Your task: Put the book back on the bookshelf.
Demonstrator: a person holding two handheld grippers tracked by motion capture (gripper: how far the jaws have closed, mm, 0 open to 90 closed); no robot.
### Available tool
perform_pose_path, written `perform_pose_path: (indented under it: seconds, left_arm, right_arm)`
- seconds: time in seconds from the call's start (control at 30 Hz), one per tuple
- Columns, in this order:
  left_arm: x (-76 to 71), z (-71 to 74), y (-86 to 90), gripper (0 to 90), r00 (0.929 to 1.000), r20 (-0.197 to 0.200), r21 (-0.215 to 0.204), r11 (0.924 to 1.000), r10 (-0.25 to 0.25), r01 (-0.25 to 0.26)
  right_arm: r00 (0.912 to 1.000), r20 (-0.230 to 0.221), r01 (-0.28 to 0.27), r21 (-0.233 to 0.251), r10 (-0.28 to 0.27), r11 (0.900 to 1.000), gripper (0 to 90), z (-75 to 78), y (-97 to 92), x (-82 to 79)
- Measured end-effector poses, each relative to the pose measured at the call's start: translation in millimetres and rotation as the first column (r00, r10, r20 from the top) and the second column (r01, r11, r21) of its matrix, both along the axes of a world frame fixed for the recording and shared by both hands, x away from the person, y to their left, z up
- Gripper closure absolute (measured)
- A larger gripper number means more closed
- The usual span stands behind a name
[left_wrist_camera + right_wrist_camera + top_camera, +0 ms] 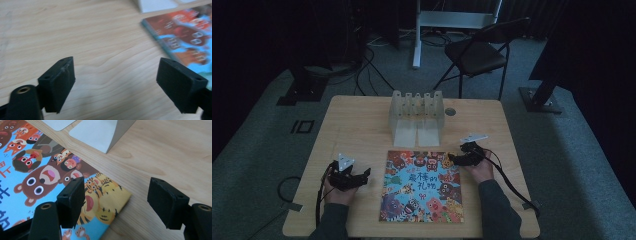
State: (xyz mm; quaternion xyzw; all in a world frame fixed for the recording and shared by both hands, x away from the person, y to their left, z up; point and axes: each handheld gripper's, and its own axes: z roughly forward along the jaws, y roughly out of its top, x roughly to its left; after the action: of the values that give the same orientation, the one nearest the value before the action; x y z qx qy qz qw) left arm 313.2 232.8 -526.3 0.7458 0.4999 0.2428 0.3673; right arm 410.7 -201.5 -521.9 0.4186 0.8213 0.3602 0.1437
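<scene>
A colourful picture book (pixel 422 186) lies flat on the wooden table (pixel 357 125), cover up. My left gripper (pixel 363 175) is just left of the book's left edge, pointing toward it. In the left gripper view its jaws stand wide apart (pixel 117 82) over bare wood, with the book (pixel 185 32) off to the right. My right gripper (pixel 453 158) sits at the book's far right corner. In the right gripper view it is open (pixel 117 200), and the book's corner (pixel 110 202) shows in the gap between the jaws. Nothing is held.
A pale slotted rack (pixel 417 112) stands upright behind the book, its flat base (pixel 100 132) close to the book's far edge. A small dark disc (pixel 450 112) lies to the rack's right. A folding chair (pixel 477 50) stands beyond the table. Cables trail from both grippers.
</scene>
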Motion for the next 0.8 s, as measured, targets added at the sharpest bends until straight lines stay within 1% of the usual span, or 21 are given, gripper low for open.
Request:
perform_pose_path:
  seconds: [0.1, 0.13, 0.2, 0.27, 0.3, 0.37, 0.4, 0.43, 0.5, 0.53, 0.57, 0.6, 0.63, 0.7, 0.73, 0.8]
  left_arm:
    - [-4.6, 4.9, -10.4, 11.6, 0.9989, 0.006, -0.008, 0.9989, -0.046, 0.046]
    - [-6.6, 5.7, -14.3, 9.8, 0.9982, 0.007, -0.004, 0.9982, -0.06, 0.06]
    - [-11.2, 7.1, -21.7, 9.3, 0.9953, 0.012, 0.001, 0.9954, -0.096, 0.096]
    - [-15.9, 8.5, -28.3, 9.2, 0.9923, 0.01, -0.001, 0.9923, -0.124, 0.124]
    - [-18.6, 9.0, -31.8, 9.1, 0.9909, 0.015, -0.002, 0.991, -0.133, 0.134]
    - [-23.4, 10.8, -38.3, 8.8, 0.988, 0.018, -0.008, 0.9881, -0.153, 0.153]
    - [-25.7, 11.9, -41.7, 8.5, 0.988, 0.02, -0.003, 0.9882, -0.153, 0.153]
    - [-27.7, 13.2, -44.4, 8.5, 0.9856, 0.018, 0.004, 0.9858, -0.168, 0.168]
    - [-31.7, 15.0, -49.5, 8.4, 0.982, 0.022, 0.008, 0.9822, -0.188, 0.188]
    - [-33.4, 15.6, -51.8, 8.4, 0.9794, 0.018, 0.004, 0.9795, -0.201, 0.201]
    - [-35.3, 15.8, -54.0, 8.4, 0.9783, 0.021, 0.009, 0.9786, -0.206, 0.206]
    - [-37.3, 16.0, -56.0, 8.4, 0.977, 0.022, 0.016, 0.9772, -0.212, 0.212]
    - [-38.9, 16.2, -57.7, 8.4, 0.9733, 0.018, 0.011, 0.9735, -0.229, 0.229]
    - [-43.5, 16.7, -61.3, 8.4, 0.9705, 0.022, 0.01, 0.9707, -0.24, 0.24]
    - [-45.9, 17.1, -63.1, 8.4, 0.9669, 0.02, 0.002, 0.9671, -0.254, 0.254]
    - [-51.2, 17.7, -67.3, 8.4, 0.9634, 0.014, -0.006, 0.9635, -0.268, 0.268]
  right_arm:
    - [0.9994, -0.033, 0.0, 0.029, 0.001, 0.9996, 29.9, -5.3, 0.2, 6.5]
    - [0.999, -0.044, -0.001, 0.043, 0.003, 0.9991, 30.0, -6.2, 0.1, 7.9]
    - [0.9983, -0.058, -0.004, 0.071, 0.008, 0.9975, 30.2, -7.5, 0.0, 10.5]
    - [0.9962, -0.086, -0.007, 0.096, 0.016, 0.9953, 31.9, -9.1, 0.5, 12.5]
    - [0.9955, -0.092, -0.014, 0.108, 0.024, 0.994, 32.6, -9.9, 1.0, 12.9]
    - [0.9955, -0.093, -0.011, 0.094, 0.02, 0.9955, 33.2, -10.8, 2.7, 12.5]
    - [0.9954, -0.094, -0.01, 0.092, 0.019, 0.9957, 33.9, -11.0, 2.8, 12.5]
    - [0.9953, -0.095, -0.007, 0.091, 0.016, 0.9958, 35.1, -10.9, 2.3, 12.7]
    - [0.9933, -0.115, 0.001, 0.097, 0.011, 0.9953, 36.3, -11.0, 1.1, 13.8]
    - [0.9929, -0.119, 0.001, 0.1, 0.011, 0.995, 37.2, -11.5, 0.7, 14.4]
    - [0.9927, -0.12, 0.002, 0.098, 0.01, 0.9952, 37.9, -11.2, 0.4, 14.6]
    - [0.9923, -0.123, 0.003, 0.103, 0.01, 0.9946, 37.9, -10.8, 0.1, 14.8]
    - [0.9921, -0.125, 0.003, 0.108, 0.01, 0.9942, 37.9, -10.7, -0.3, 15.0]
    - [0.9917, -0.129, 0.009, 0.115, 0.006, 0.9933, 38.2, -10.5, -1.1, 14.7]
    - [0.9916, -0.129, 0.01, 0.121, 0.006, 0.9926, 38.2, -10.5, -1.7, 14.7]
    - [0.9905, -0.138, 0.021, 0.147, -0.001, 0.9889, 39.3, -9.9, -3.6, 14.8]
